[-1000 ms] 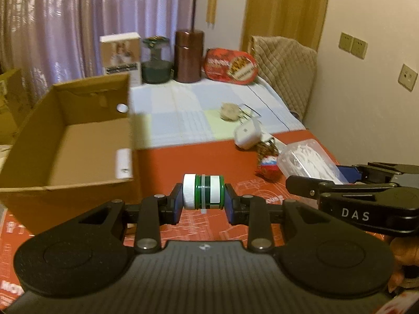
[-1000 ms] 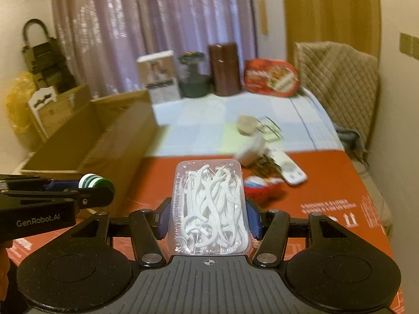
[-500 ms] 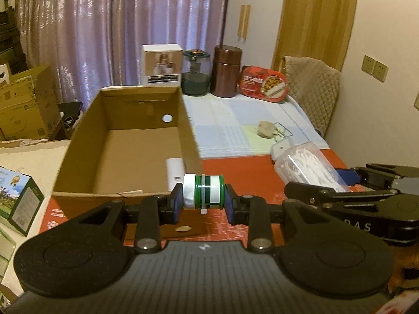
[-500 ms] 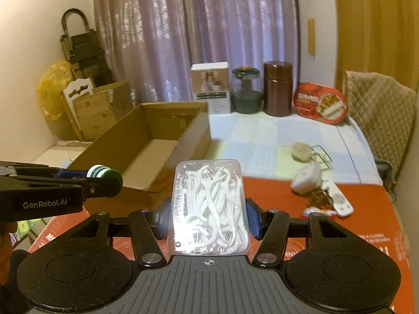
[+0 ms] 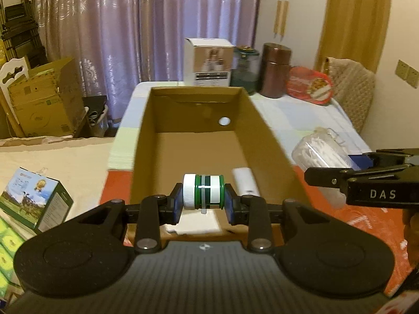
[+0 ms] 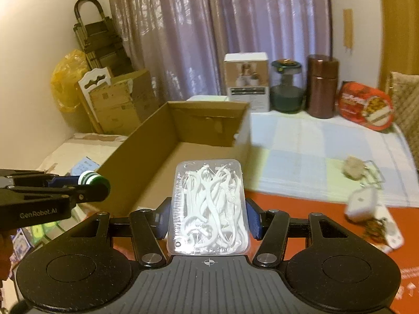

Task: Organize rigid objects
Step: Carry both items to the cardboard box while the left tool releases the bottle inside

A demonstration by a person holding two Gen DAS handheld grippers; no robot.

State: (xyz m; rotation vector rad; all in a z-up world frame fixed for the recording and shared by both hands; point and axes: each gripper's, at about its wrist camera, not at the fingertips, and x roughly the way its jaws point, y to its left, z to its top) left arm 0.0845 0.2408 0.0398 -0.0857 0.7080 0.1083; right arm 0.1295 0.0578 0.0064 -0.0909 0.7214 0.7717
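Observation:
My left gripper (image 5: 203, 195) is shut on a small green and white bottle (image 5: 203, 192) and holds it above the near end of an open cardboard box (image 5: 154, 133). The bottle also shows at the left of the right wrist view (image 6: 90, 178). My right gripper (image 6: 208, 209) is shut on a clear plastic case of white floss picks (image 6: 208, 206) and holds it just right of the box's (image 6: 146, 141) near corner. The case shows in the left wrist view (image 5: 318, 154) too. A white oblong item (image 5: 244, 181) and a white paper lie inside the box.
On the table at the right lie a white device (image 6: 361, 201), a snack packet (image 6: 377, 229) and a keyring (image 6: 356, 167). At the back stand a white carton (image 5: 208, 65), a glass jar (image 5: 244, 69), a brown canister (image 5: 275, 70) and a red tin (image 5: 309, 85). Boxes sit at the left (image 5: 34, 204).
Both grippers have moved left with their loads. The cardboard box now lies straight ahead of the left gripper, and the bottle is over its near end. The right gripper has followed alongside.

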